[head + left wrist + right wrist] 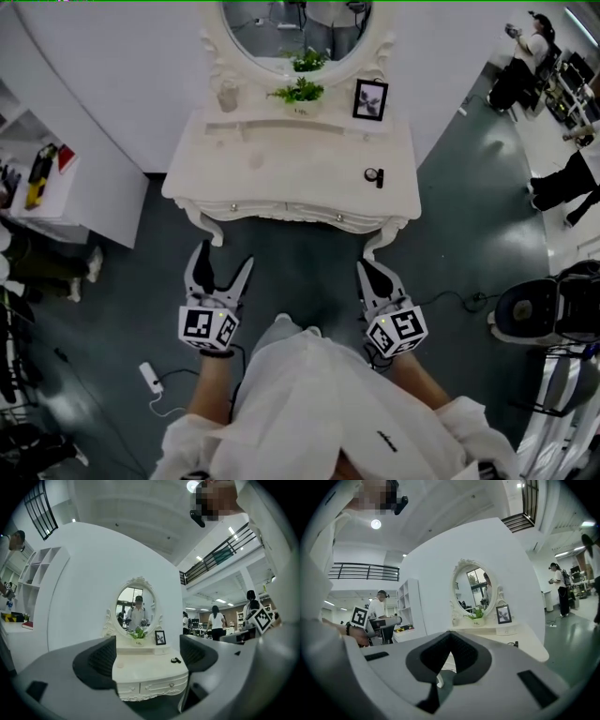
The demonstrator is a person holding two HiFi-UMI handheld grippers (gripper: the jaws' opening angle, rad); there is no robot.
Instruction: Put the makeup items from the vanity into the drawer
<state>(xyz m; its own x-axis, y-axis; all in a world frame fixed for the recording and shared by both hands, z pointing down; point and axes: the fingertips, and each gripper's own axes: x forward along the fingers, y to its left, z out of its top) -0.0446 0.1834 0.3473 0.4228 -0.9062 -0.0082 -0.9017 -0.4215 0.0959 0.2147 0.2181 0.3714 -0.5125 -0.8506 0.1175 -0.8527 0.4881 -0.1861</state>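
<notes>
A white vanity (281,164) with an oval mirror stands ahead of me, its two front drawers (281,210) closed. A small black makeup item (375,176) lies on the right of the top; it also shows in the left gripper view (176,660) and the right gripper view (515,644). My left gripper (225,260) hangs in front of the vanity's left leg, open and empty (147,656). To the right, near the other leg, my right gripper (366,269) is shut with nothing in it (450,637). Both are well short of the vanity.
On the vanity's back shelf stand a small plant (300,92), a black picture frame (370,99) and a pale jar (228,97). A white shelf unit (47,178) is at left, a power strip (150,377) on the floor, a black chair (548,314) at right.
</notes>
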